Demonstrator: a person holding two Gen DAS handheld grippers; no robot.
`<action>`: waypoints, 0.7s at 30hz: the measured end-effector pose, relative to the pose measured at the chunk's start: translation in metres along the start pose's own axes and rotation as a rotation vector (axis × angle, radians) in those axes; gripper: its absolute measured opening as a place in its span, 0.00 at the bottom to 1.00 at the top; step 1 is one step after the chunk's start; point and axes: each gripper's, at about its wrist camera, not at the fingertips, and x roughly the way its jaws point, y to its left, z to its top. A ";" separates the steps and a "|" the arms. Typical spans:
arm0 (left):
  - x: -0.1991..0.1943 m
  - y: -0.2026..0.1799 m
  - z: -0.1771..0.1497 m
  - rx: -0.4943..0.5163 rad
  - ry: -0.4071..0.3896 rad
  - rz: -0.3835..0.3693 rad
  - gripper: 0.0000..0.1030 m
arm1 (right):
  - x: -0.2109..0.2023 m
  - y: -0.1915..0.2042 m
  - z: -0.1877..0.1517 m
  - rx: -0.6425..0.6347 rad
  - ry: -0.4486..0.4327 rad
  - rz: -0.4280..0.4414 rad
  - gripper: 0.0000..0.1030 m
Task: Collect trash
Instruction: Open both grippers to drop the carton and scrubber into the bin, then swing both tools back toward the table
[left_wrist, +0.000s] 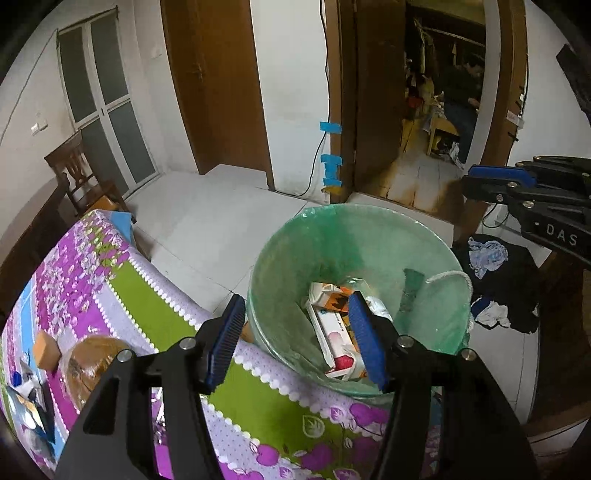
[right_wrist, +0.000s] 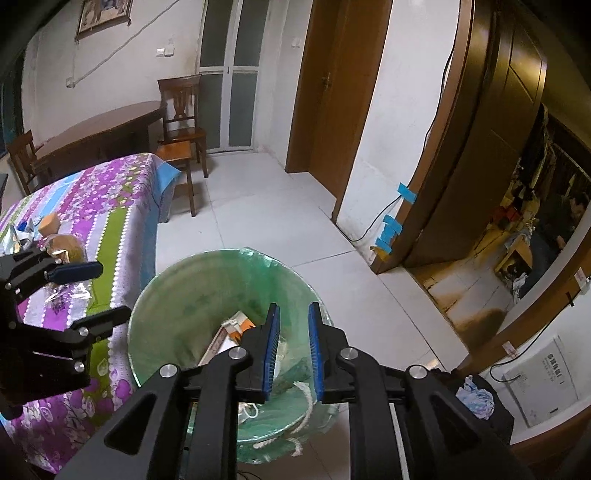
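A bin lined with a green bag (left_wrist: 332, 214) (right_wrist: 221, 254) stands on the floor against the table's edge. Inside lie a white and pink box (left_wrist: 336, 339), an orange carton (left_wrist: 332, 295) (right_wrist: 236, 325) and other scraps. My left gripper (left_wrist: 295, 299) (right_wrist: 110, 291) hangs over the bin's near rim, open, with nothing between its blue pads. My right gripper (right_wrist: 294, 306) (left_wrist: 467, 179) is above the bin's right side, its jaws a narrow gap apart and holding nothing. On the floral tablecloth (left_wrist: 92, 277) (right_wrist: 110, 184) remain a bagged brown bun (left_wrist: 92, 362), a tan block (left_wrist: 46, 349) and foil wrappers (right_wrist: 11, 236).
Dark clothes with a pale crumpled rag (left_wrist: 506, 280) lie on the floor right of the bin. A wooden chair (right_wrist: 181, 122) stands beyond the table. An open doorway (left_wrist: 436, 110) leads to a cluttered room. A white printed sheet (right_wrist: 543, 380) sits at the right.
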 end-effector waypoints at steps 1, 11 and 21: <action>-0.001 0.000 -0.002 -0.002 -0.001 -0.001 0.54 | -0.001 0.001 -0.001 -0.001 -0.004 0.004 0.15; -0.025 0.014 -0.032 -0.066 -0.076 0.064 0.63 | -0.018 0.021 -0.019 0.054 -0.099 0.068 0.20; -0.075 0.087 -0.083 -0.298 -0.177 0.172 0.68 | -0.049 0.077 -0.048 0.103 -0.248 0.190 0.36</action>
